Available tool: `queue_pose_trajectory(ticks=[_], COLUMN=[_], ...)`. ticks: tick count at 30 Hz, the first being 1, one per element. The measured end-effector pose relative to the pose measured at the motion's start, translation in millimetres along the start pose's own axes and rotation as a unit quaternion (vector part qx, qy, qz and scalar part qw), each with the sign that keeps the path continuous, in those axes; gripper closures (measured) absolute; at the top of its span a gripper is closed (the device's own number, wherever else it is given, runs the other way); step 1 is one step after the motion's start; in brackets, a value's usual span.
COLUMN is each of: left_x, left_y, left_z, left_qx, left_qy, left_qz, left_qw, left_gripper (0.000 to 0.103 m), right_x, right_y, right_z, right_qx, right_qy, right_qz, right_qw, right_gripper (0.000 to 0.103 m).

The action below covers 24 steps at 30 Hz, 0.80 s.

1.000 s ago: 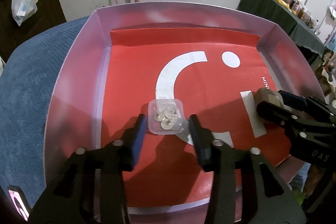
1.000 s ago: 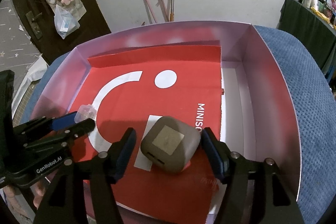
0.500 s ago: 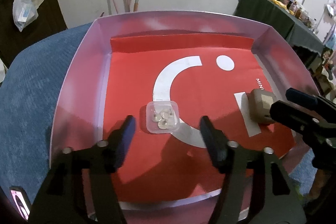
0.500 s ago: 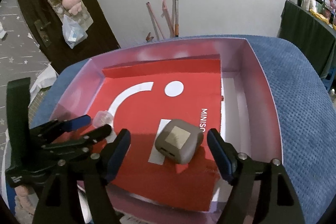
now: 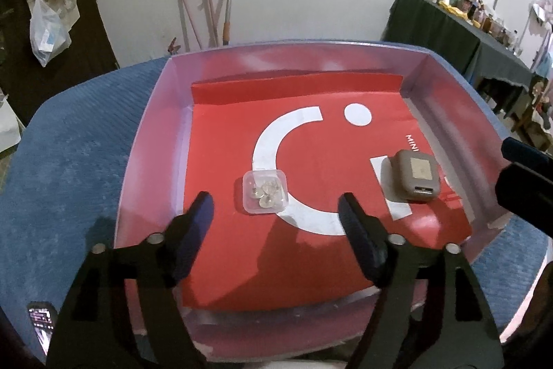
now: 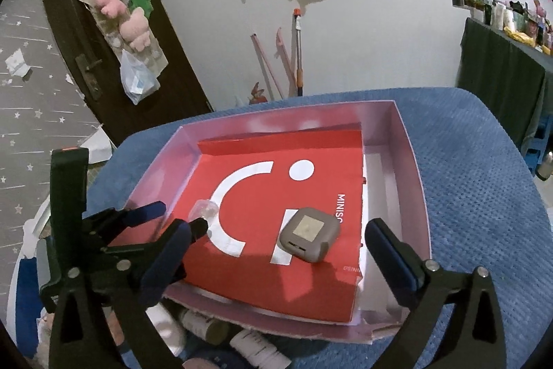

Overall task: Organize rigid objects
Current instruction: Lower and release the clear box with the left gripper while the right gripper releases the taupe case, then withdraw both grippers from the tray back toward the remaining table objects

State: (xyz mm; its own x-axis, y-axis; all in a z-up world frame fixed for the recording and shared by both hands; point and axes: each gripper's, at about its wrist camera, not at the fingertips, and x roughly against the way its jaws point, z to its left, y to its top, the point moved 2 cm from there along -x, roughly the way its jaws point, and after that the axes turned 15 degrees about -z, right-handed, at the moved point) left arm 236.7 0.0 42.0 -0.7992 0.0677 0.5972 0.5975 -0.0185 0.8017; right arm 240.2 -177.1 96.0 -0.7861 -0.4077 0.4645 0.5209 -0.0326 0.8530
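On the red paper liner of the shallow pink cardboard tray: small clear plastic case of studs left of the liner's white arc, grey rounded earbud case to its right; both look deliberately deposited; left gripper and right gripper spread wide, holding nothing.

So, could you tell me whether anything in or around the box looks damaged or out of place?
Yes. The box's near edge looks torn and ragged, and bottles lie loose just outside it. The brown case and clear container sit flat on the red paper.
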Motion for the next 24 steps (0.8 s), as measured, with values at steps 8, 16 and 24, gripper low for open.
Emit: queue_pose_trajectory(ticks=[8,16,24], left_x=[18,30,44], left_y=[2,1,-2], left_z=[-5,-5,-5], left_qx=[-0.016,-0.005,-0.002], left_qy=[0.010,0.015,0.017], left_qz=[-0.021,-0.033,-0.045], left_qw=[0.9996,0.9993,0.9988], left_gripper=[0.023,0.023,0.023], right_x=[16,34,49], right_y=[-2,-5,-8], right_z=[8,11,19], right_qx=[0.000,-0.004,0.006], right_qy=[0.013,0.020,0.020], right_qz=[-0.018,-0.036,-0.053], right_qw=[1.000,0.999,0.998], right_gripper=[0.000,0.000,0.000])
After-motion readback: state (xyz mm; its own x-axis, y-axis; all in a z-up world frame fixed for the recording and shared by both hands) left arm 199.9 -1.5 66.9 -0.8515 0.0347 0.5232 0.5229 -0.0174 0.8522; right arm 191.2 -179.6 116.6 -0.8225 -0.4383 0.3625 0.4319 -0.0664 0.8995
